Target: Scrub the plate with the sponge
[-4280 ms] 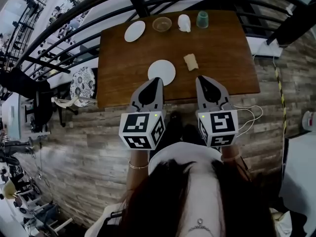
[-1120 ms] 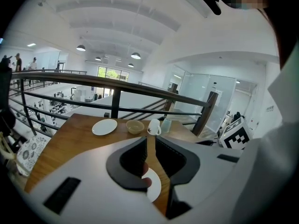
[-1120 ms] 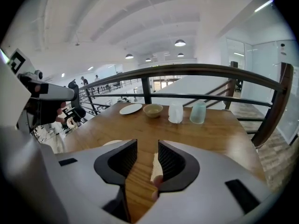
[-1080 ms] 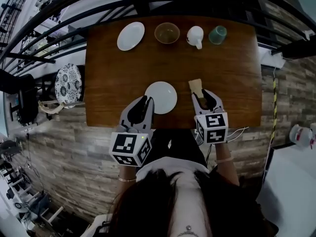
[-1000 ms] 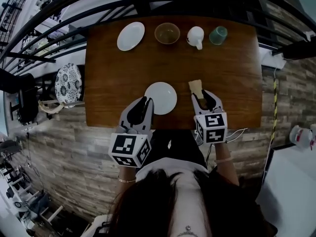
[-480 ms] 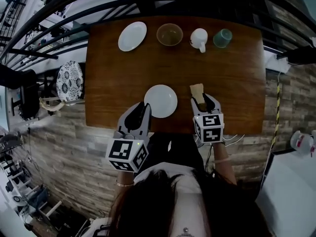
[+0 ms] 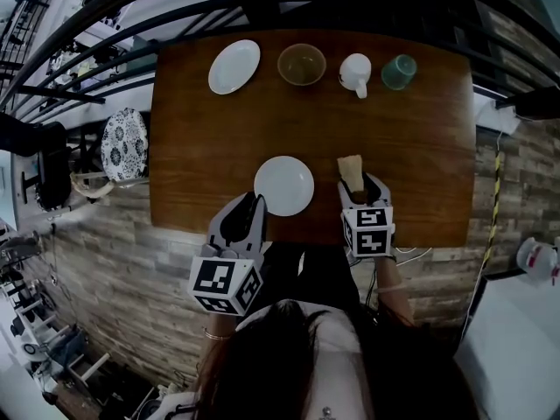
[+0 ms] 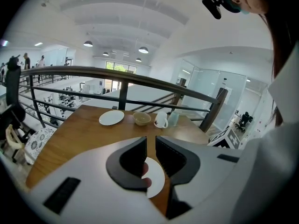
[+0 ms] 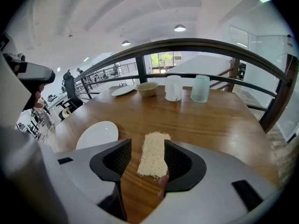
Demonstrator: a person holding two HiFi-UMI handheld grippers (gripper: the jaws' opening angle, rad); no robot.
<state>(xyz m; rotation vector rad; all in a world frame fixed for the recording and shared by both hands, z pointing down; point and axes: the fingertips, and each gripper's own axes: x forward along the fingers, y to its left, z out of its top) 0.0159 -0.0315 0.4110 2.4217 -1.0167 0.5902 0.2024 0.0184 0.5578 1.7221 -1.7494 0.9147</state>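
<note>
A white plate (image 7: 283,185) lies near the front edge of the wooden table (image 7: 411,138). To its right lies a pale, rectangular sponge (image 7: 351,166). My right gripper (image 7: 361,182) is open and low over the sponge's near end. Its jaws have just been opening, and the sponge (image 9: 153,153) lies flat between them, unpressed, close to the right pad. The right gripper view also shows the plate (image 9: 97,134) at left. My left gripper (image 7: 254,203) hovers at the plate's near left edge. Its jaws stand a narrow gap apart with nothing between them; behind them in the left gripper view (image 8: 151,141) shows the plate (image 8: 158,183).
Along the table's far edge stand a second white plate (image 7: 234,66), a tan bowl (image 7: 302,64), a white jug (image 7: 355,73) and a green cup (image 7: 398,71). A dark metal railing (image 9: 201,45) runs behind them. The person's body is at the table's front edge.
The right gripper has dropped toward the table and its jaws have spread wider around the sponge's near end. The left gripper has stayed by the plate.
</note>
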